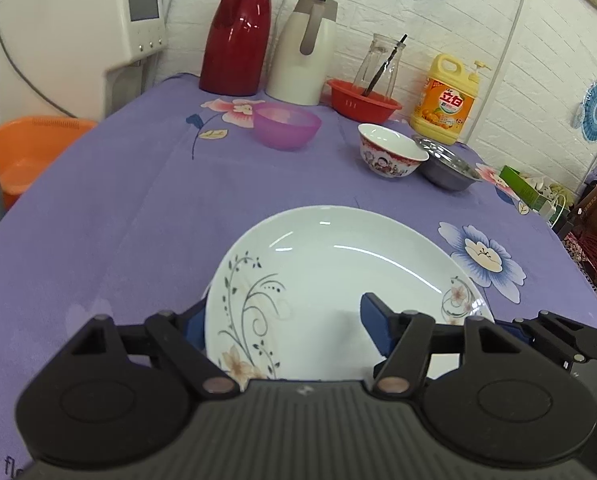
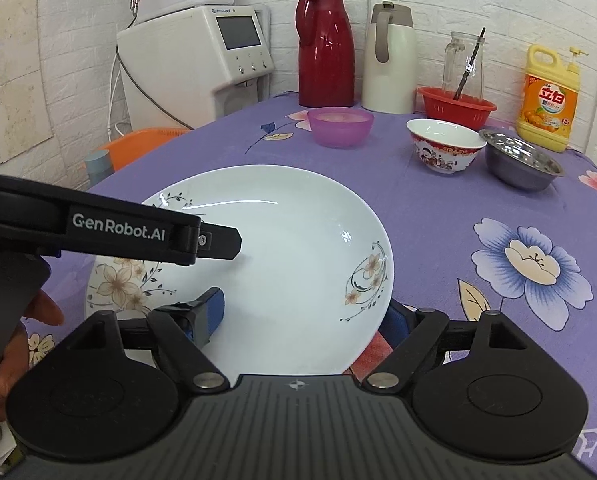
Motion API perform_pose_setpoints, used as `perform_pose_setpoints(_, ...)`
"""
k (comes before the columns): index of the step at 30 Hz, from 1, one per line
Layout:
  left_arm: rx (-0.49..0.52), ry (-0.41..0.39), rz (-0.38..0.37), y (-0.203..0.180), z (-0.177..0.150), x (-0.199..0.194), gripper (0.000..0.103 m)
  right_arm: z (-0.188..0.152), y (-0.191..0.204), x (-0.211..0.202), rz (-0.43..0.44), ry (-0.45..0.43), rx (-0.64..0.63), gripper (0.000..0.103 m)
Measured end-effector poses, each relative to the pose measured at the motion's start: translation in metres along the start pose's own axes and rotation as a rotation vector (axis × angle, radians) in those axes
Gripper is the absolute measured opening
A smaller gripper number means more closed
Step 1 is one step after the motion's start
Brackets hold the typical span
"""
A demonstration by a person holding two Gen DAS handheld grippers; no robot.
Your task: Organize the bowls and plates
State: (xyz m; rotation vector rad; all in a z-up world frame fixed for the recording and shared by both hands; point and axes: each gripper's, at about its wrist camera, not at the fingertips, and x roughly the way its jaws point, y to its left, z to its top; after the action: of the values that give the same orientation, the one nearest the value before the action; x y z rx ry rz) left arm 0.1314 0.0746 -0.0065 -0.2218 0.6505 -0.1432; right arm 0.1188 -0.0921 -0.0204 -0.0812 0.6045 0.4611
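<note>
A white plate with flower prints (image 1: 338, 280) (image 2: 290, 256) is held above the purple cloth. My left gripper (image 1: 286, 324) is shut on its near rim, one finger above the plate and one below. My right gripper (image 2: 302, 316) grips the same plate at its near edge, one blue pad (image 2: 208, 312) on top. The left gripper's finger (image 2: 214, 242) reaches over the plate in the right wrist view. Farther back stand a pink plastic bowl (image 1: 286, 126) (image 2: 340, 126), a red-patterned ceramic bowl (image 1: 390, 156) (image 2: 444, 146) and a steel bowl (image 1: 446, 170) (image 2: 520, 166).
At the table's back are a red thermos (image 1: 238, 32), a white thermos (image 1: 304, 52), a red basket (image 1: 362, 98) with a glass jar (image 1: 380, 64), and a yellow detergent bottle (image 1: 444, 100). A water dispenser (image 1: 78, 40) and an orange basin (image 1: 26, 152) are left of the table.
</note>
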Motion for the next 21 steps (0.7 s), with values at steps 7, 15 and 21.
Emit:
perform_pose_setpoints(7,-0.018,-0.003,-0.028,0.005,0.004,-0.001,0.068,-0.001,-0.003,0.001,0.028,-0.008,-0.004,0.103)
perform_pose_setpoints(15,0.099,0.012,0.066,0.001,0.011,-0.004,0.069,-0.001,-0.006,0.001,0.037,-0.016,-0.011,0.103)
perform_pose_setpoints(21,0.306,-0.086,0.131,-0.032,0.006,-0.016,0.071,-0.001,-0.011,-0.004,0.032,-0.03,0.009,0.103)
